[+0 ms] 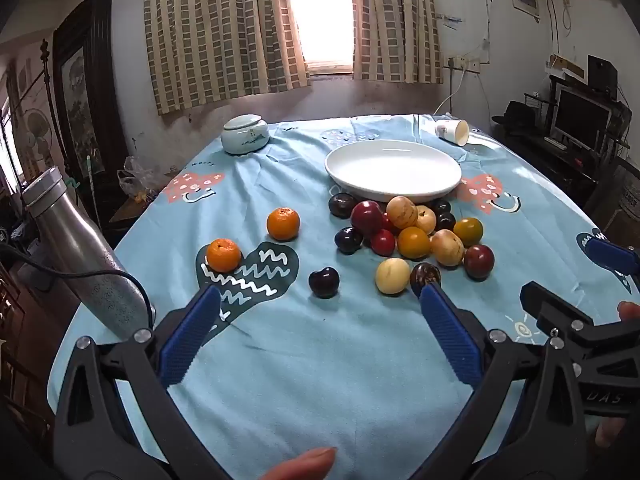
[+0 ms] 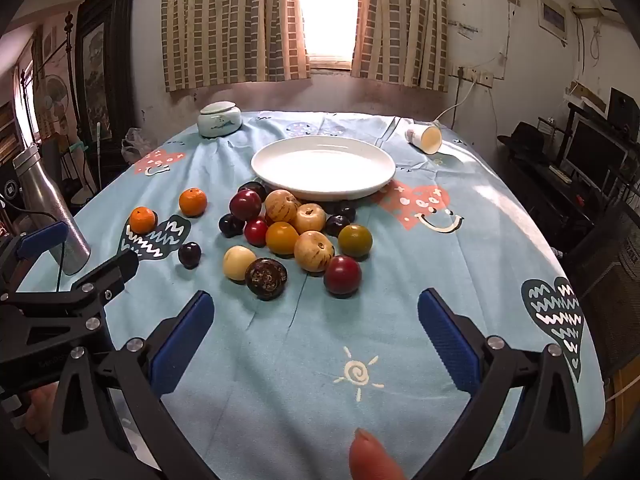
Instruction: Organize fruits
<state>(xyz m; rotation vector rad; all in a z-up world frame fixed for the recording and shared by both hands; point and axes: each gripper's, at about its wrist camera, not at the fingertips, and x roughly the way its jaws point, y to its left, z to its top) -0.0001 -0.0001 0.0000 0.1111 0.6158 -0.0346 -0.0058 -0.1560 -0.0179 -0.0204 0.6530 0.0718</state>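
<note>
- Both tools hang above the near part of the light-blue tablecloth (image 2: pixel 304 360), tilted downward: the left gripper (image 1: pixel 320 300) and the right gripper (image 2: pixel 316 304) each have their blue-padded jaws spread wide with nothing between them.
- Landmark: the white plate (image 2: pixel 280 176), bare, in the middle of the table.
- Nearest of the fruit, on the near side of the plate, a dark wrinkled fruit (image 2: pixel 266 278) lies just beside a pale yellow fruit (image 2: pixel 239 263), with a dark red plum (image 2: pixel 342 275) to its right.
- A lone dark cherry-like fruit (image 1: pixel 323 282) sits apart, near-left of the plate.
- The fruit pile (image 1: pixel 412 232) of red, dark purple, orange-yellow and tan pieces reaches up to the plate's near rim, some touching it.
- Two mandarins (image 1: pixel 283 223) lie well left of the pile, apart from each other.
- A metal bottle (image 1: pixel 76 252) stands at the table's left edge, far left of the plate.
- Beyond the plate, a lidded ceramic jar (image 1: pixel 245 134) stands far-left and a tipped paper cup (image 1: pixel 454 131) lies on its side far-right.
- Checked curtains (image 2: pixel 236 20) hang behind.
</note>
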